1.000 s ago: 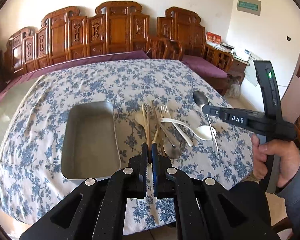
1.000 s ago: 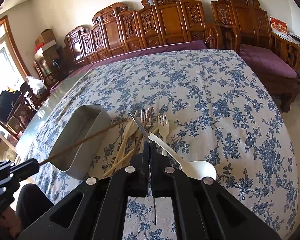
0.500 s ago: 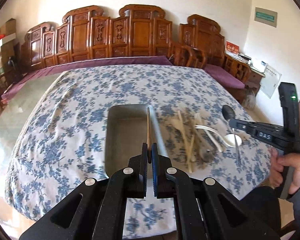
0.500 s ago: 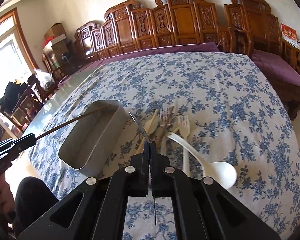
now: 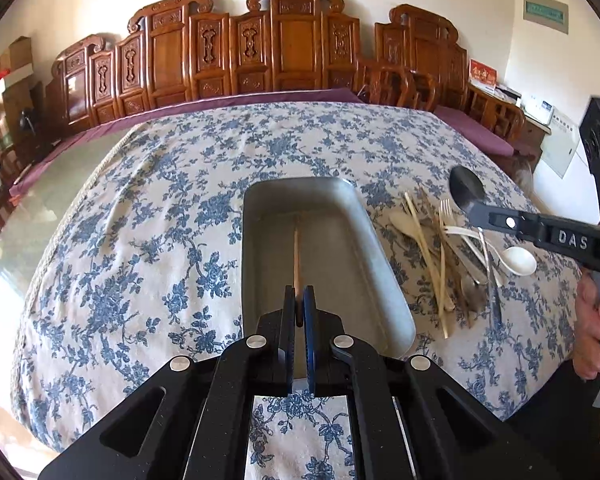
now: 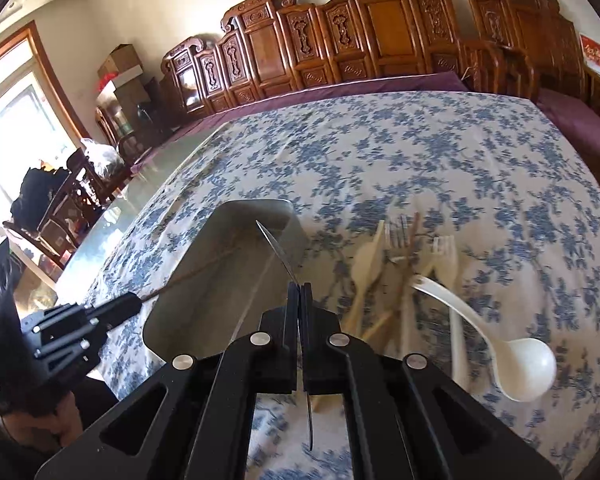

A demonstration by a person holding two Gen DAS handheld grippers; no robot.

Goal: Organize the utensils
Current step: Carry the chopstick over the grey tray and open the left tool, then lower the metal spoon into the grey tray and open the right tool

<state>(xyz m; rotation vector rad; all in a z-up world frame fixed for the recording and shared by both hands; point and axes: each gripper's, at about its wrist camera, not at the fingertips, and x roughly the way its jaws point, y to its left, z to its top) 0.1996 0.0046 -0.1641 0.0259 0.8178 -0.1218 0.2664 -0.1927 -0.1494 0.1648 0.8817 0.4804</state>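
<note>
the left claw (image 5: 299, 300), pinching a brown chopstick (image 5: 296, 256), has swung from the utensil pile (image 5: 440, 256) to over the metal tray (image 5: 260, 264), ready to drop it in. the right claw (image 6: 299, 292) grips a metal spoon (image 5: 466, 196) beside the tray. motion blur smears the pile; the spoon shows only edge-on.

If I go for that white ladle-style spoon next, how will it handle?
The white spoon looks like plastic, so probably light and stiff. Its curved handle arches up off the floral tablecloth, so it may rock or pivot when nudged. Its handle overlaps the pale fork, so lifting it could drag neighbours.
</note>
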